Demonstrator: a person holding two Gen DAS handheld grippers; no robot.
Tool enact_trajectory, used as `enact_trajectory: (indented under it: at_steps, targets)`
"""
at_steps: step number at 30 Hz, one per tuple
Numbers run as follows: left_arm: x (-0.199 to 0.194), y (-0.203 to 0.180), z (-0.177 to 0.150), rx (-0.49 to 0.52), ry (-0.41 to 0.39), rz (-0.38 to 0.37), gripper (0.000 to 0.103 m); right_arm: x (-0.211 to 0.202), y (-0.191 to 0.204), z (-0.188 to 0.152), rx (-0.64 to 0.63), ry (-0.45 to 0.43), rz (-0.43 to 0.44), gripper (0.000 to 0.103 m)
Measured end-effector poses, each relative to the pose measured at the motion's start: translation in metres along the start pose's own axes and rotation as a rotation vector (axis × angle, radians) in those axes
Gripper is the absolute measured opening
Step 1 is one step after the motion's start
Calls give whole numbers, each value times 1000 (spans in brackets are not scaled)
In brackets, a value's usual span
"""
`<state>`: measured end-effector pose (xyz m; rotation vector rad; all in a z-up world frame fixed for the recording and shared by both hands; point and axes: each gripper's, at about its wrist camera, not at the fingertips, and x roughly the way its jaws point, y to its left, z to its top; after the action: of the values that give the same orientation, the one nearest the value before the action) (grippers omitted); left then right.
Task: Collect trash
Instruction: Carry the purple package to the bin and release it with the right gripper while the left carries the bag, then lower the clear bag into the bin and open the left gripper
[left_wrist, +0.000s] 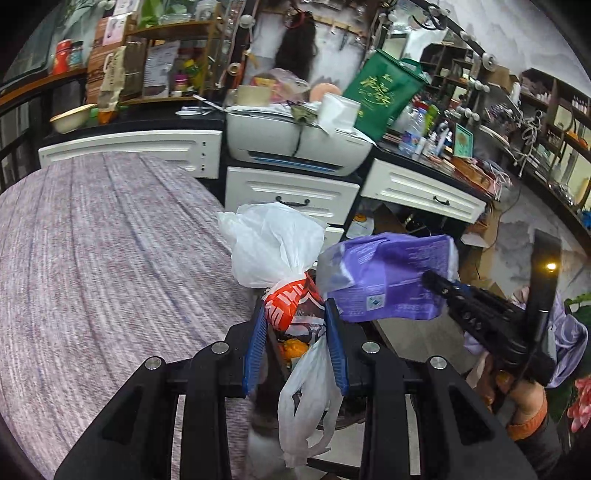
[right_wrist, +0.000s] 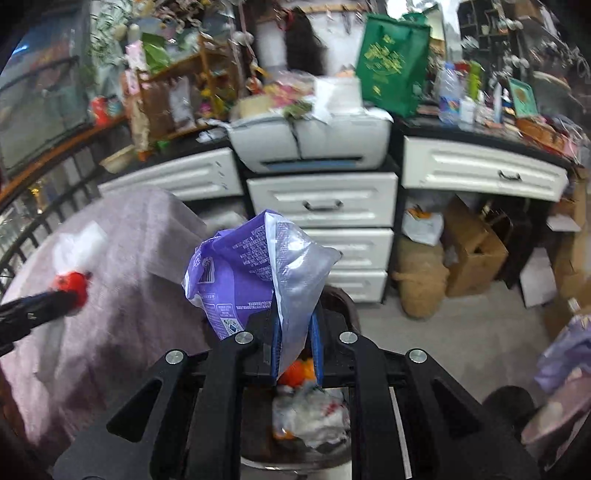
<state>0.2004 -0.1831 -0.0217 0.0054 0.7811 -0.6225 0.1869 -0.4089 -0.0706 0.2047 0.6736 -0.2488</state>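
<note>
Already both pieces of trash are lifted, so only the drop seems left. Directly below the right gripper (right_wrist: 297, 343) sits the bin (right_wrist: 332, 299), partly full. Its fingers (right_wrist: 317, 343) are clenched on a purple wrapper (right_wrist: 243, 266), whose long axis rises up and away from them. The left gripper (left_wrist: 295, 332) grips a white and orange plastic bag (left_wrist: 273, 243) at its bunched middle, one end rising beyond the fingers, the tail hanging beneath, beside the purple cloth-covered tabletop (left_wrist: 92, 240)
</note>
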Motion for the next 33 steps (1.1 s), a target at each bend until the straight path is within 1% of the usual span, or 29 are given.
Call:
enact_trajectory:
  at_steps: [2,6,7,8,9,10,11,12,17,22,24,25,27,33]
  targets:
    - [5,-8,-2,11,11,-11,31,10,-5,-7,-12,26,-56,14]
    - [16,-21,-10,36,37,-17,31,30,-11,-23,-6,99,-74,15]
    - [20,-24,-11,39,48,-22,31,34,-13,-27,-4,113,-84,17]
    - [23,-26,-13,42,58,-24,31,39,-14,-31,-1,130,-91,26]
    - [28,-29,-15,50,69,-23,31,44,-16,-36,13,150,-98,32]
    - [31,-31,-17,55,78,-20,31,47,-18,-38,32,162,-98,47]
    - [34,-33,-20,59,87,-19,31,49,-21,-41,54,169,-90,65]
    - [37,-34,-22,60,96,-20,31,49,-25,-43,78,170,-72,70]
    - [50,-36,-30,63,138,-20,31,47,-30,-47,109,175,-65,70]
    - [66,-42,-33,76,168,-10,31,29,-30,-44,115,110,-49,70]
    - [75,-45,-33,77,189,-11,31,22,-30,-43,108,84,-59,72]
    - [80,-46,-33,76,200,-12,31,19,-30,-42,108,72,-62,76]
    - [90,-49,-33,77,220,-13,31,11,-32,-42,114,45,-65,77]
    - [125,-63,-34,92,320,-55,31,-5,-39,-44,123,14,-80,78]
